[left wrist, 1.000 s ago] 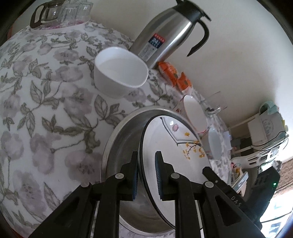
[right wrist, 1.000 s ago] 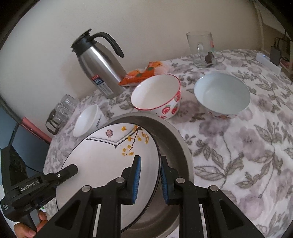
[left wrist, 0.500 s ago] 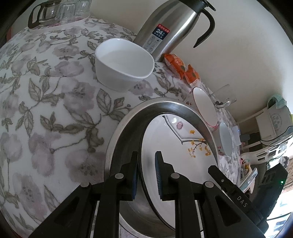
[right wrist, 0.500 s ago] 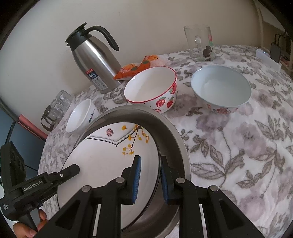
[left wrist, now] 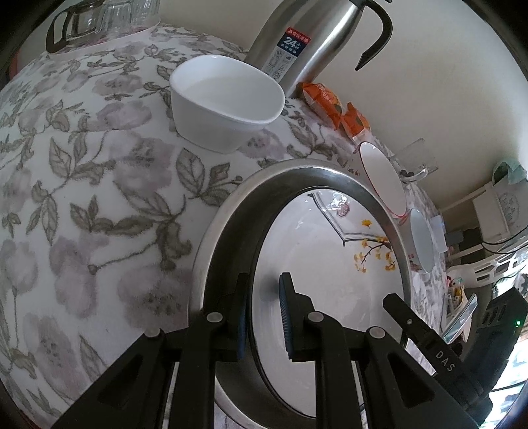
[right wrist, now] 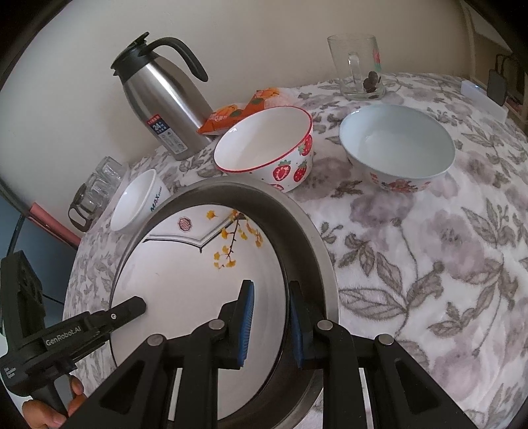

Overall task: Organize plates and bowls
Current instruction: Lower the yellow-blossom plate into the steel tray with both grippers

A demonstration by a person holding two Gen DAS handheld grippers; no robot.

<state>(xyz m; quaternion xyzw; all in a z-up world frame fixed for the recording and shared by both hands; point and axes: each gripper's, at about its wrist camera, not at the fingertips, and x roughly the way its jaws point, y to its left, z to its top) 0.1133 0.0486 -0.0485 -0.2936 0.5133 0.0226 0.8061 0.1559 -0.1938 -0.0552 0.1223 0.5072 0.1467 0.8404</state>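
A white plate with yellow flowers (left wrist: 333,274) (right wrist: 198,274) sits low inside a steel basin (left wrist: 227,244) (right wrist: 316,250). My left gripper (left wrist: 264,310) is shut on the plate's left rim. My right gripper (right wrist: 270,316) is shut on its right rim. A strawberry bowl (right wrist: 267,148) and a pale blue bowl (right wrist: 396,145) stand behind the basin; both also show in the left wrist view, the strawberry bowl (left wrist: 382,178) and the pale blue bowl (left wrist: 422,241). A small white bowl (left wrist: 224,99) (right wrist: 138,201) stands at the left.
A steel thermos jug (right wrist: 165,99) (left wrist: 307,43) stands at the back by the wall, with orange snack packets (right wrist: 241,112) beside it. A glass mug (right wrist: 359,69) is at the back right and a glass pitcher (left wrist: 85,23) at the far left. The floral cloth (right wrist: 429,264) covers the table.
Both grippers have lowered the plate deeper into the basin; its rim now lies below the basin's rim. The grip on it is unchanged.
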